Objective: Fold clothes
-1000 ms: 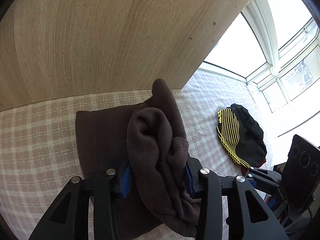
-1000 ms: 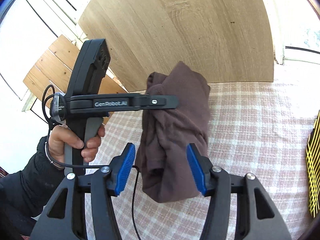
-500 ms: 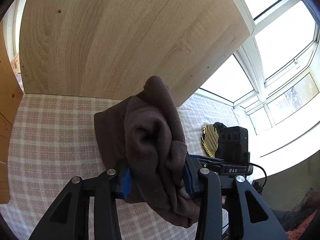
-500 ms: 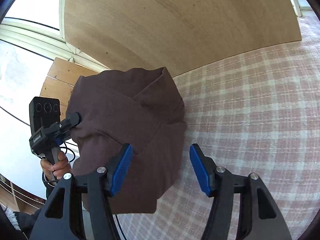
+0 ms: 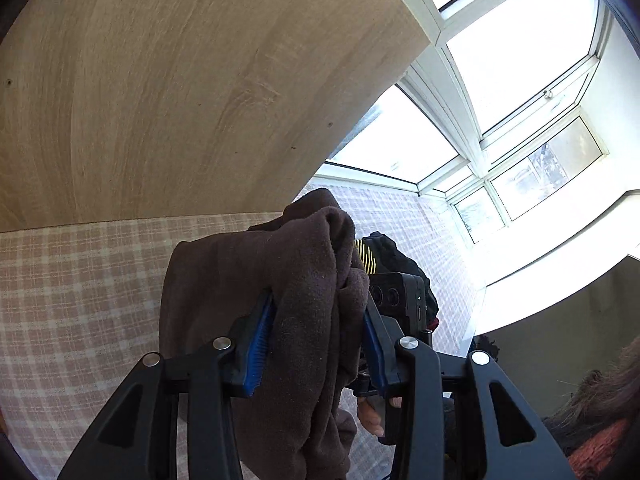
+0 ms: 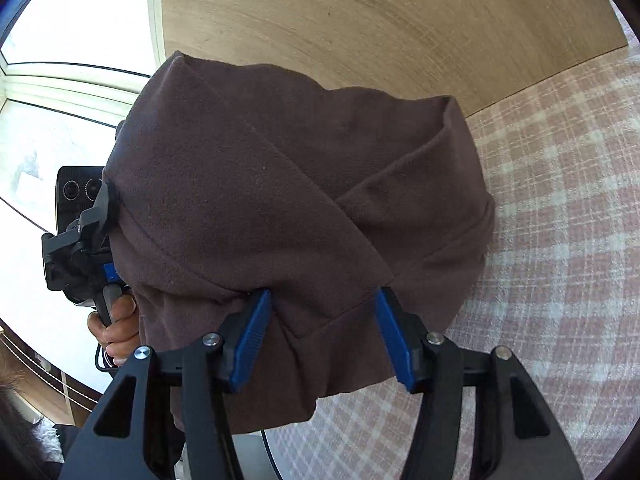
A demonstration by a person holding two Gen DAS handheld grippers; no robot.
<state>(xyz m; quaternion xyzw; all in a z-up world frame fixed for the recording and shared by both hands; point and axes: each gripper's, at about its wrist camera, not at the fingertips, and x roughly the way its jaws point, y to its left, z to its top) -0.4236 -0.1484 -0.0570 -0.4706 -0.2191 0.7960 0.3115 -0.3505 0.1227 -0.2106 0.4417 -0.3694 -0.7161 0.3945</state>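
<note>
The brown garment is off the checked cloth and bunched in the lower middle of the left wrist view, clamped in the left gripper: both blue pads press into a thick wad of the fleece, and loose folds hang below the jaws. In the right wrist view the same brown garment fills the centre of the frame as a wide drape, with the left gripper's body showing at its left edge above the person's hand.

The right gripper has its jaws closing, and a lower fold of the garment sits between the blue pads. The pads look to be just at the cloth; whether they already press it I cannot tell, and a gap seems to remain on the right side.

The step in hand looks like taking a second hold, so that the piece can be spread between two grips before any fold is made. The next move calls for the right jaws to finish closing on an edge or corner rather than a bundle of layers, then for the two hands to draw apart and lay the garment flat on the checked bed cover.

A black garment with yellow stripes lies further back, right of centre in the left wrist view, partly hidden.
</note>
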